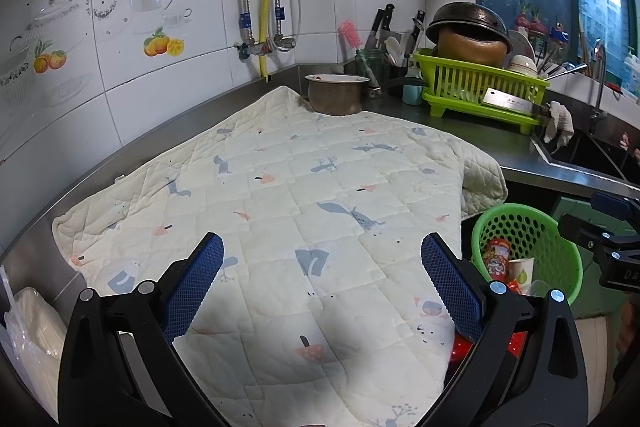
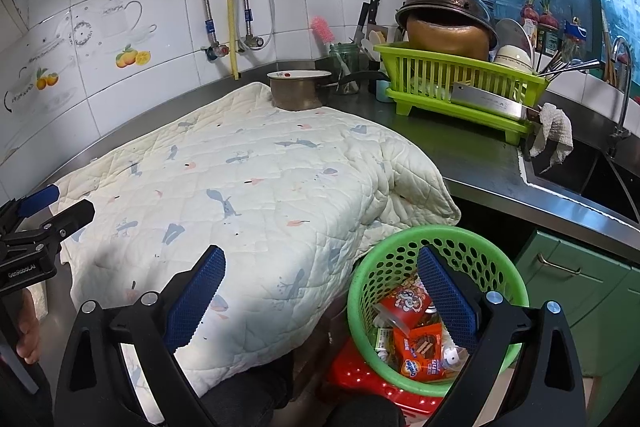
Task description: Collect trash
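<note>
A stainless-steel kitchen counter (image 1: 440, 115) runs along a white tiled wall, and most of it is covered by a cream quilted cloth printed with blue foxes and pink mushrooms (image 1: 280, 195), whose near right corner droops over the counter edge. At the back right of the counter stands a lime-green plastic dish rack (image 1: 480, 87) carrying an upturned dark metal pot (image 1: 468, 27), bowls and a steel cleaver (image 1: 508, 101). A worn brown metal pot (image 1: 336, 95) sits on the far edge of the cloth.

Below the counter's front edge, on a red plastic stool (image 2: 360, 371), rests a round green plastic mesh basket (image 2: 384, 263). It holds the trash: orange and red snack wrappers (image 2: 416, 343), a red printed tube (image 1: 496, 259), a white paper cup (image 1: 522, 269) and a small bottle.

The left gripper (image 1: 322, 279) hangs above the near part of the cloth, its blue-padded fingers (image 1: 196, 283) spread wide with nothing between them. The right gripper (image 2: 320, 291) is likewise fully spread and empty, its right finger over the basket's mouth and its left finger over the cloth's draped edge.
</note>
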A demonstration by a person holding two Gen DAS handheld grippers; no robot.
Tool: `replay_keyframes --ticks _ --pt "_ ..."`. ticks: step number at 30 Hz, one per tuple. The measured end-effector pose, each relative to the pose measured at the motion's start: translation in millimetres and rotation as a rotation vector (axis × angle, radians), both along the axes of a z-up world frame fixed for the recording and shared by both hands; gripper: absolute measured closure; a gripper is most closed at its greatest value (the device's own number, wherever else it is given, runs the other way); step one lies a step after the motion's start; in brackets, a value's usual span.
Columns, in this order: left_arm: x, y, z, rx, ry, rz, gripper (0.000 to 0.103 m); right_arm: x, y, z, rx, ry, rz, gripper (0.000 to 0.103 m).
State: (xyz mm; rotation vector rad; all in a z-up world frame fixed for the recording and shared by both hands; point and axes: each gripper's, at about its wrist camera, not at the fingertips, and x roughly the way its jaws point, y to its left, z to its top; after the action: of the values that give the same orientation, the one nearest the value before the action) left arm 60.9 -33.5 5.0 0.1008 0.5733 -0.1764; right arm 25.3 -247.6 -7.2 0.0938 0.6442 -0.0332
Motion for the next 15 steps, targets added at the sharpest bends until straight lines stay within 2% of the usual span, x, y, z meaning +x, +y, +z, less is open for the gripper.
replay_keyframes --ticks 15 --pt "0.8 0.4 -0.3 0.0 0.001 -0.001 0.005 0.0 -0.1 0.4 0.002 -0.003 0.004 0.01"
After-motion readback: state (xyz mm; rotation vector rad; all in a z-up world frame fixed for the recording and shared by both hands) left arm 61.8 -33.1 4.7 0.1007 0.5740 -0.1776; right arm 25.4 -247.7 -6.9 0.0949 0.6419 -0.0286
